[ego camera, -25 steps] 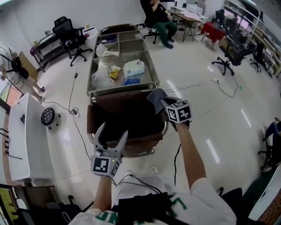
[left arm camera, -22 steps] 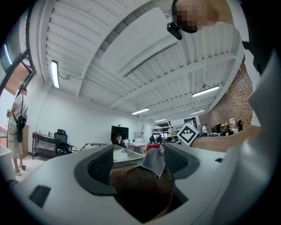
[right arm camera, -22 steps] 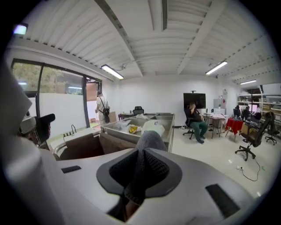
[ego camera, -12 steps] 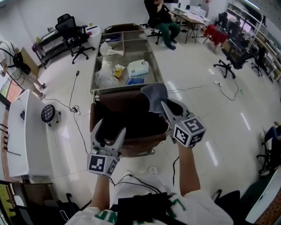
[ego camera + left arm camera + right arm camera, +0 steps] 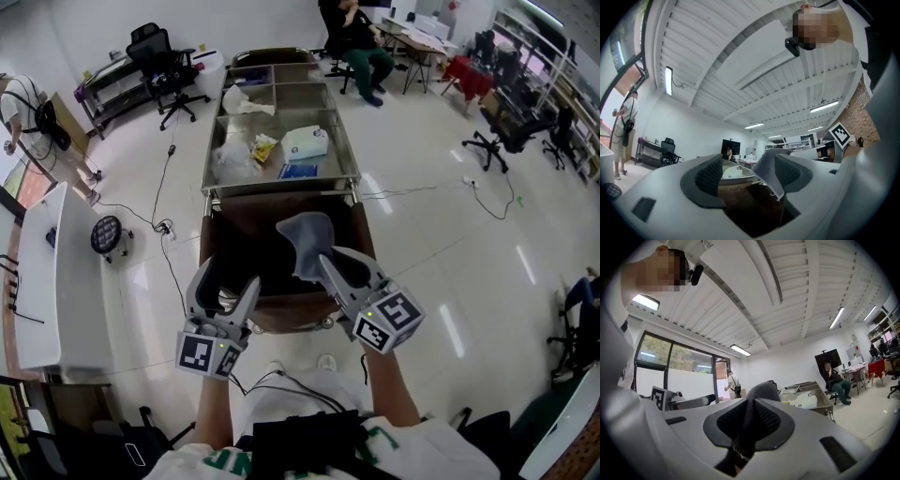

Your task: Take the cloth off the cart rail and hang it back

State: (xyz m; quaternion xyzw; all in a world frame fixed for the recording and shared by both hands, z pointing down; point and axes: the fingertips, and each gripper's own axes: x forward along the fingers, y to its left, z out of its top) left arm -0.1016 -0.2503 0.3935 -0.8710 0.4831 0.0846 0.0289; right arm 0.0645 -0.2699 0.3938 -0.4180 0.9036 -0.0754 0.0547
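The grey cloth hangs in the air over the brown bag at the near end of the steel cart. My right gripper is shut on its lower edge, and in the right gripper view the cloth bulges out above the pinched pads. My left gripper stands open with nothing in it, to the left of the cloth near the bag's front rim. In the left gripper view the cloth hangs just before the right pad. The cart rail is bare.
The cart's tray holds a white box, plastic wrappers and a blue packet. A seated person and office chairs are behind it. A white table stands at the left; cables lie on the floor.
My right gripper has carried the cloth off the cart's right side, leftward and toward me, to above the bag. The left gripper has barely shifted.
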